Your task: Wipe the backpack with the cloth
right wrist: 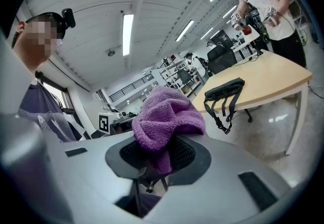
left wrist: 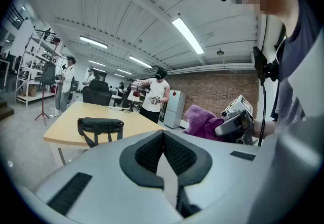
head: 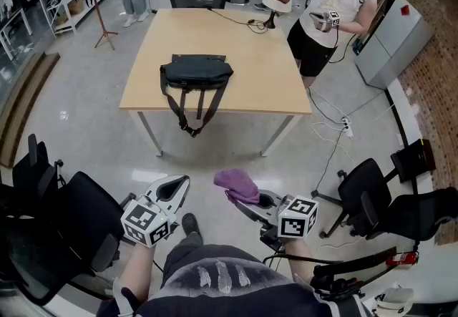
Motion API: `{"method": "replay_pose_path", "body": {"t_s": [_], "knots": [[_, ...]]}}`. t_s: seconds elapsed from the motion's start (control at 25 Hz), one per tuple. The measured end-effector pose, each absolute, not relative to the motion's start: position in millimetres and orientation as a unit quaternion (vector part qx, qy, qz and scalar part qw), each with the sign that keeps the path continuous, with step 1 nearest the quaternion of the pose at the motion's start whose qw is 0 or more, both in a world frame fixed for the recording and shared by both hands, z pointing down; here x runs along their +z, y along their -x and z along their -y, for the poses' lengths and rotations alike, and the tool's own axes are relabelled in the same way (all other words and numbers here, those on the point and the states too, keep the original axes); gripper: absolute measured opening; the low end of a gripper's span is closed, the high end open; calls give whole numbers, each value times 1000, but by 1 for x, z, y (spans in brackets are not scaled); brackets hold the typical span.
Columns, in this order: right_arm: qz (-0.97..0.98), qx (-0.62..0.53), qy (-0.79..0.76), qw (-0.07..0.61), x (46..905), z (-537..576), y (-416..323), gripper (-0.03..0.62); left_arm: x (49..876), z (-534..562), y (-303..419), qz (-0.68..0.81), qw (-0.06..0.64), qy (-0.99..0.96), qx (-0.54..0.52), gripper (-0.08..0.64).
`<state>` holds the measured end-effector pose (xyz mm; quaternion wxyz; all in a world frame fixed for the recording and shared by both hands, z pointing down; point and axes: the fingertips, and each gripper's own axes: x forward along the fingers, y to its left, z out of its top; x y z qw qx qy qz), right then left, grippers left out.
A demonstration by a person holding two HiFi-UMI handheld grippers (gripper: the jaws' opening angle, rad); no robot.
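A black backpack lies on the near half of the wooden table, its straps hanging over the front edge. It also shows far off in the left gripper view as the backpack and in the right gripper view as the backpack. My right gripper is shut on a purple cloth, well short of the table. The cloth bunches over the right gripper. My left gripper is beside it, with the left gripper shut and nothing held.
Another person stands at the table's far right corner, working with grippers. Black office chairs are close on my left and chairs on my right. A cable and power strip lie on the floor right of the table.
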<state>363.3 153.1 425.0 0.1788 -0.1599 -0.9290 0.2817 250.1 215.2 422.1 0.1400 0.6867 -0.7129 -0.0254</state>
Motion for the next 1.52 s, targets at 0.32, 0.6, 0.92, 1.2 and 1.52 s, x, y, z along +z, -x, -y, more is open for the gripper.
{"method": "replay_pose_path", "body": {"t_s": [0.32, 0.6, 0.92, 1.2, 1.52], "knots": [[930, 259, 184, 186, 413, -160, -233, 92, 405, -214, -120, 719, 123, -683, -40, 6], [932, 250, 186, 185, 407, -156, -172, 91, 403, -213, -60, 720, 116, -683, -42, 6], [927, 260, 189, 195, 417, -111, -121, 92, 414, -177, -17, 724, 136, -675, -39, 6], [920, 246, 194, 235, 446, -28, -74, 92, 417, -106, 20, 733, 160, -661, -8, 6], [934, 241, 33, 262, 512, 187, 4, 92, 427, -1, 57, 737, 181, -651, 23, 6]]}}
